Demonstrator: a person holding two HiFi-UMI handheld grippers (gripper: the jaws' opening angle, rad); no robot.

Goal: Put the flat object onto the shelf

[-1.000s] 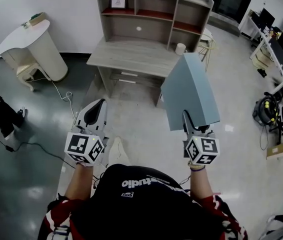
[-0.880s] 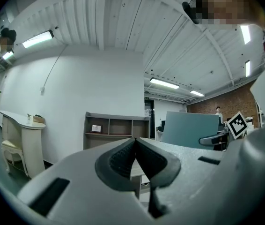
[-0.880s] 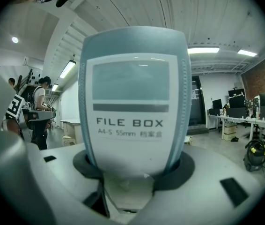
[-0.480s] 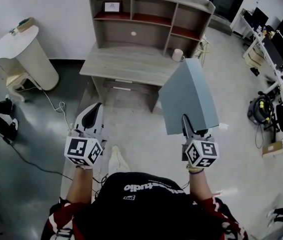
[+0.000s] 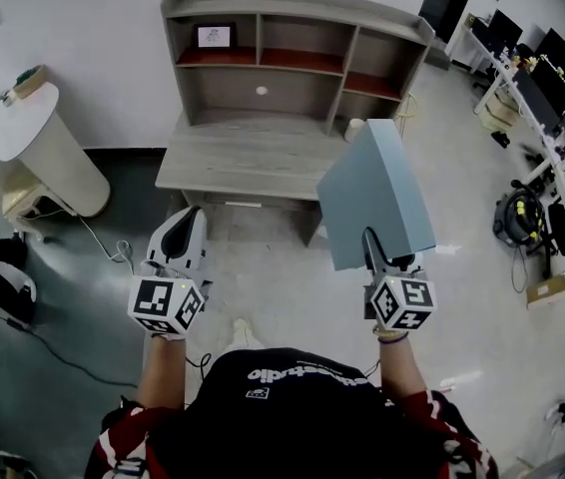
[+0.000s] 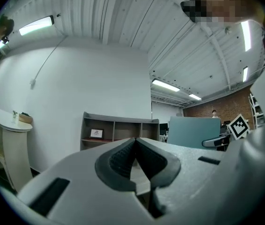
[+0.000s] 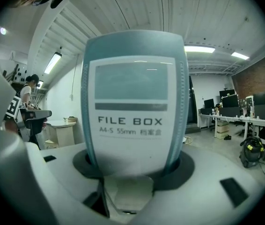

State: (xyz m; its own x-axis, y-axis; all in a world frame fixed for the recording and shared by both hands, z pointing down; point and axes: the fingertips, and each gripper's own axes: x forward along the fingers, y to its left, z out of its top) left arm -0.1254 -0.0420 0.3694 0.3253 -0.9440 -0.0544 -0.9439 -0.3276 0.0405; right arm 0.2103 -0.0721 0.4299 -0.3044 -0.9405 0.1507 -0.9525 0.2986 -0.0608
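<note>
A flat blue-grey file box [image 5: 375, 196] stands out ahead of my right gripper [image 5: 382, 255], whose jaws are shut on its spine. In the right gripper view the box [image 7: 133, 102] fills the middle, its white label facing the camera. A grey wooden desk with a shelf unit [image 5: 292, 48] stands against the white wall ahead; the shelf unit [image 6: 118, 131] also shows in the left gripper view. My left gripper [image 5: 186, 233] is held level at the left, jaws closed with nothing between them, its pads [image 6: 123, 158] meeting.
A small framed picture [image 5: 215, 36] sits in the top left compartment of the shelf. A white cup [image 5: 353, 129] stands at the right end of the desk top [image 5: 233, 163]. A white round table [image 5: 23, 138] is at the left. Office desks with monitors [image 5: 542, 78] line the right side.
Both grippers and the file box have come closer to the desk, which now sits lower and larger in the head view. The grip on the box is the same.
</note>
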